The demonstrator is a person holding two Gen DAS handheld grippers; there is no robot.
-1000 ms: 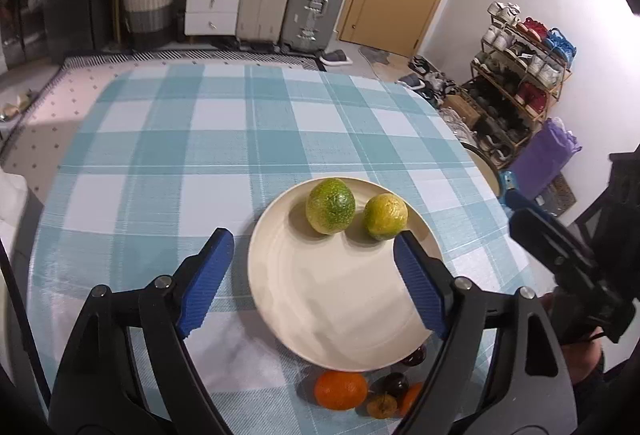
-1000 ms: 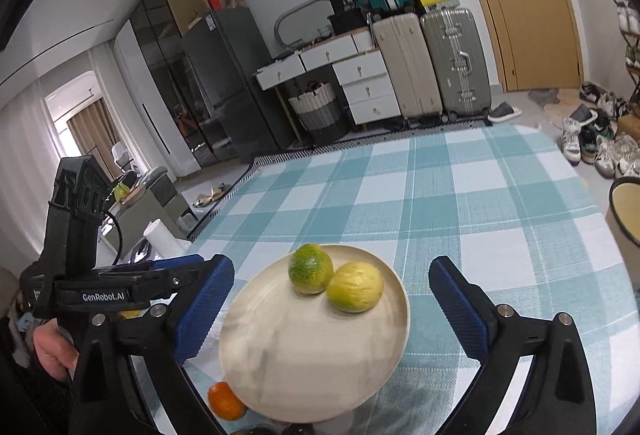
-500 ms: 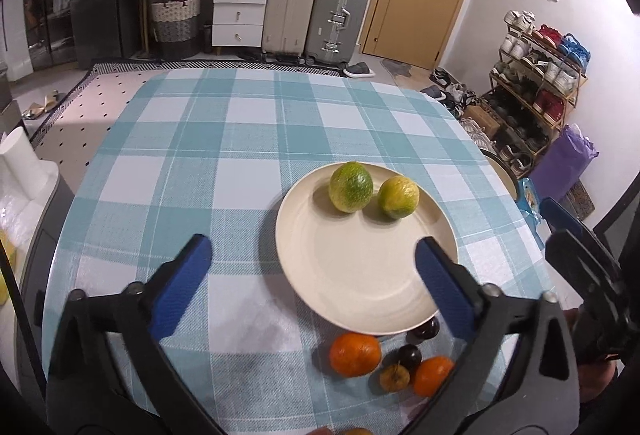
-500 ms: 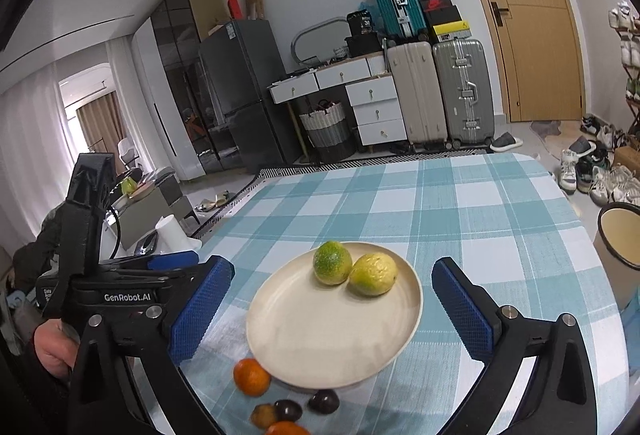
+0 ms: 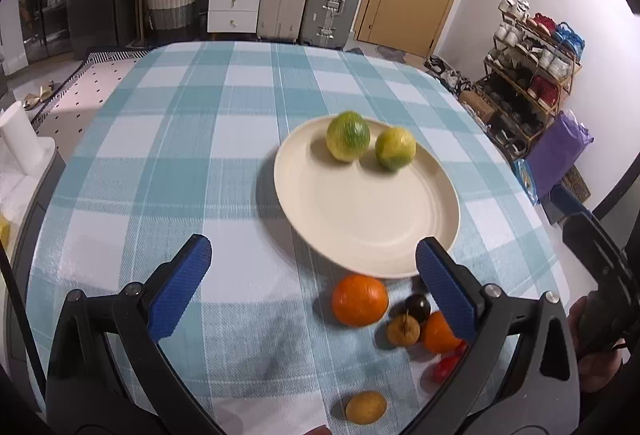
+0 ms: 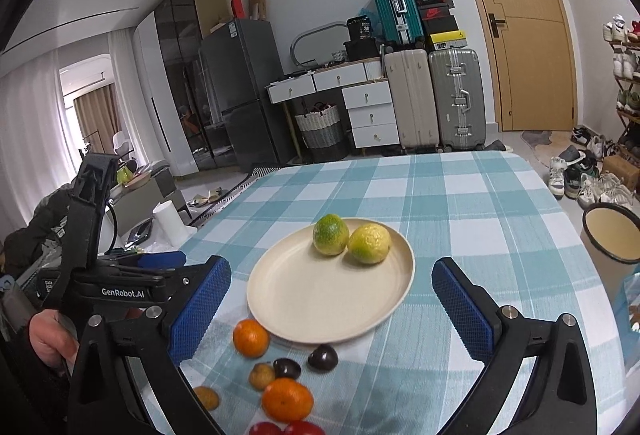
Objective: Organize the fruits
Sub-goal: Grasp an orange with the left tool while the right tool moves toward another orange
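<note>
Cream plastic or ceramic, the plate (image 5: 366, 203) is the landmark on the checked tablecloth (image 5: 192, 139); everything else is placed against it. Left of the plate, the left gripper (image 5: 312, 287) hangs above the cloth with its jaws spread wide and nothing between them. On the plate's far part sit two green-yellow citrus fruits (image 5: 348, 141), touching or nearly so, seemingly sorted there as one kind. The rest of the plate is bare, which I judge leaves room for more. Just off the plate's near rim lies the unsorted fruit: an orange (image 5: 360, 300) close to the rim, a dark round fruit (image 5: 417, 307) and a small brown one (image 5: 403, 329) beside it, a second orange (image 5: 438, 331) partly hidden behind the left gripper's finger, red fruits (image 6: 288, 428) nearer the cameras, and a small yellow-brown fruit (image 5: 366, 407) nearest of all. Right of the plate, the right gripper (image 6: 330, 305) also stands wide open and holds nothing, level with the near rim.

Compared with a second ago, both cameras have drawn back and up from the plate: it appears smaller and farther off, and the loose fruit at the near rim, then mostly cut off, is now in full view. The two citrus have not shifted. Both grippers look set to reach for the loose pile.
</note>
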